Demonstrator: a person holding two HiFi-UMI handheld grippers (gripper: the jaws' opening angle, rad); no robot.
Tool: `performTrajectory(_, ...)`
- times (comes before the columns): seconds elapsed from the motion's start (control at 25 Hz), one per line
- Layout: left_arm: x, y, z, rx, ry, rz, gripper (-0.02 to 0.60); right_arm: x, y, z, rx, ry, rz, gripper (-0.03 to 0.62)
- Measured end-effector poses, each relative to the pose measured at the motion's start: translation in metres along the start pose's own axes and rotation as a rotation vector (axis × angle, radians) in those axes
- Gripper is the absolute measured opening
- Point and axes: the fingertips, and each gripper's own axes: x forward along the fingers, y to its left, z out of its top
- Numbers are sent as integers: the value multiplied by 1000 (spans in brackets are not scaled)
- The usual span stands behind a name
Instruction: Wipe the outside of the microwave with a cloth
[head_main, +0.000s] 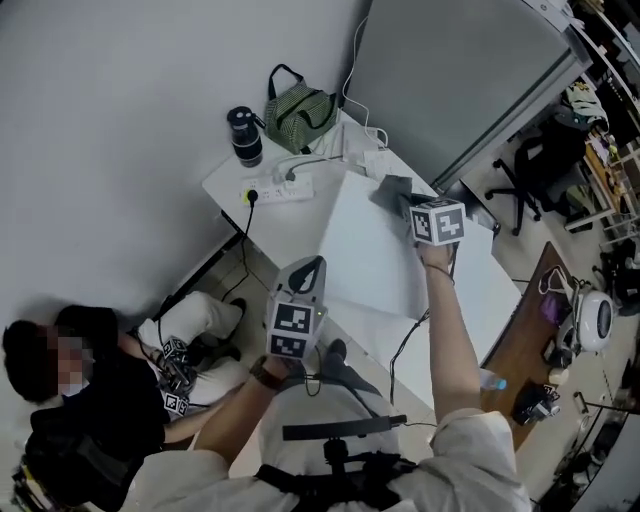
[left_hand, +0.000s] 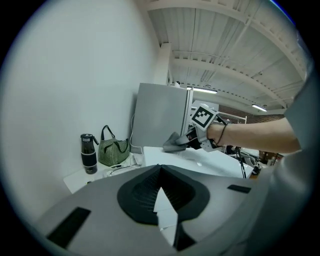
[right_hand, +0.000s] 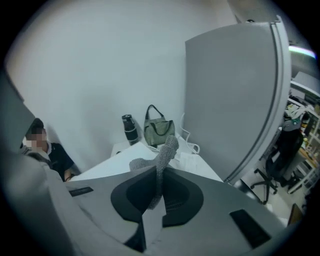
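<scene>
Setting: a room with a plain white wall (head_main: 120, 120), a tall grey partition panel (head_main: 450, 80) and a white table (head_main: 225, 180) set against the wall. The table carries a black drinks bottle (head_main: 244, 135), a green checked handbag (head_main: 298, 115) and a white power strip (head_main: 280, 190). A seated person in dark clothing (head_main: 90, 390) is at the lower left of the head view.

Task item: the white box-shaped microwave (head_main: 370, 250) stands beside the table, with its top face toward the head camera.

Right arm: extended forward over the microwave top, forearm bare, with a thin band at the wrist. The right gripper (head_main: 405, 203) is at the far corner of the top, near the partition. Its jaws are closed on a grey knitted cloth (head_main: 390, 188). The free end of the cloth rests on the microwave top.

Left arm: bent and held low, close to the body, with a watch at the wrist. The left gripper (head_main: 308, 272) points up at the near left edge of the microwave. Its jaws are together and nothing is between them.

Limits of view:
- The microwave door and controls do not show in any view.
- Whether the left gripper contacts the microwave cannot be determined.
- The part of the cloth inside the right jaws is hidden.
</scene>
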Motion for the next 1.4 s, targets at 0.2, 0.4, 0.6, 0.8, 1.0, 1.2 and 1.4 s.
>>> performTrajectory(0.2,17,-27,-2,18,13,-67,40,-60,-92,-66,70,32,-164,3)
performTrajectory(0.4,26,-59,0,51,11,-130,40,-132,-178,-142,181,78,-335,3)
performTrajectory(0.6,22,-87,0,67,15,-157,40,-205,-227,-184,228,83,-481,3)
performTrajectory(0.8,12,-102,-3,88,4,-173,40,-230,-226,-193,176,112,-536,3)
performTrajectory(1.0,0,-93,-5,101,5,-140,40,-195,-173,-174,51,165,-449,3)
performTrajectory(1.2,-18,-70,-10,85,-4,-81,40,-135,-85,-141,-33,143,-270,3)
performTrajectory(1.4,-42,-41,-14,72,-17,-20,40,-88,12,-97,-91,94,-111,3)
